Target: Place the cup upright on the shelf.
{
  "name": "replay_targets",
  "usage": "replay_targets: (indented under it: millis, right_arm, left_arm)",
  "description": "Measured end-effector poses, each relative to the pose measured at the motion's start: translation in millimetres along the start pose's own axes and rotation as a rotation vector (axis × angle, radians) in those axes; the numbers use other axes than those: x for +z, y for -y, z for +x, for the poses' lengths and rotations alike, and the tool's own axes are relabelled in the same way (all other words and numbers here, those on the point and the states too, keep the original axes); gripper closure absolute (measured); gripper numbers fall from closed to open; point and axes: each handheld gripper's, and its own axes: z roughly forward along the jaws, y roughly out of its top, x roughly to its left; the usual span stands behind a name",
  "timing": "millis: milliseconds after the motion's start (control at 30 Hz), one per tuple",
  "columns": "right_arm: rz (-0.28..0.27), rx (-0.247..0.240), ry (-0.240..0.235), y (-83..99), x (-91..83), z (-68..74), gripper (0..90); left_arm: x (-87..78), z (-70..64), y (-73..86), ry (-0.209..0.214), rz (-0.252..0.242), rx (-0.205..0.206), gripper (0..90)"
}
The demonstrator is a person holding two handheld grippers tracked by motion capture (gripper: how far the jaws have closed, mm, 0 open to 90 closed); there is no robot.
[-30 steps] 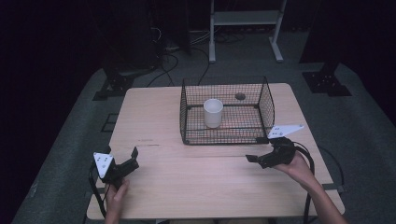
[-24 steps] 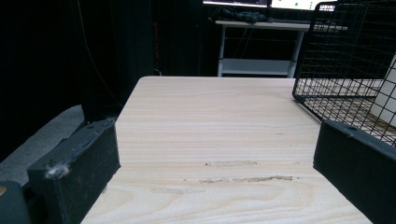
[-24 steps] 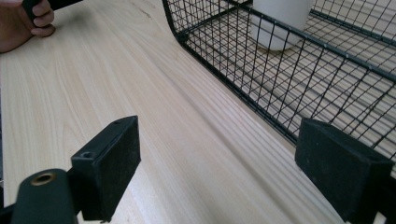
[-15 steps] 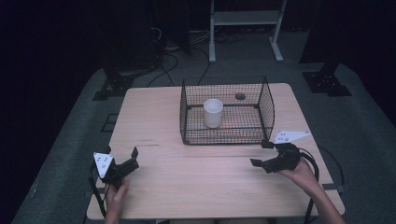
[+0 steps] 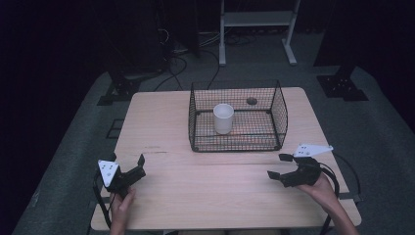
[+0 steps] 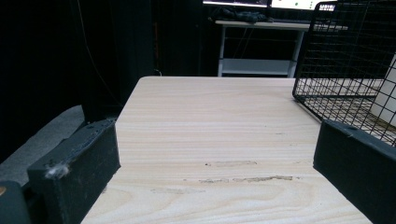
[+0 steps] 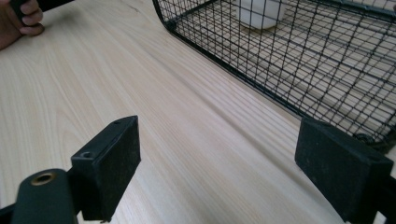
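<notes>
White cup is seen standing upright inside the wire basket at the far middle of the bench. No grasp has been made; the step in hand is judged to be an approach. The left gripper and right gripper are held released, jaws wide apart, nothing between them, near the bench's front edge. A reach over the basket rim would be called for next.

Cup stands in basket on table.
</notes>
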Motion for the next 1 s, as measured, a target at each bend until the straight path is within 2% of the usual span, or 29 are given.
replay_targets:
  millis: [433, 800, 867, 1000]
  right_arm:
    - [-0.055, 0.038, 0.037, 21.4, -16.5, 3.0, 13.5]
    - [-0.065, 0.057, 0.044, 34.8, -19.7, 9.4, 13.4]
    - [-0.068, 0.052, 0.06, 37.0, -20.8, 11.6, 13.4]
    - [-0.108, 0.087, 0.077, 46.1, -21.9, 14.0, 13.2]
  left_arm:
    - [0.0, 0.0, 0.0, -0.002, 0.001, 0.0, 0.0]
    - [-0.2, -0.1, -0.1, -0.001, 0.002, 0.0, 0.0]
    - [-0.2, -0.2, -0.1, -0.001, 0.002, 0.001, 0.0]
    - [0.0, -0.2, -0.1, 0.0, 0.001, 0.002, 0.0]
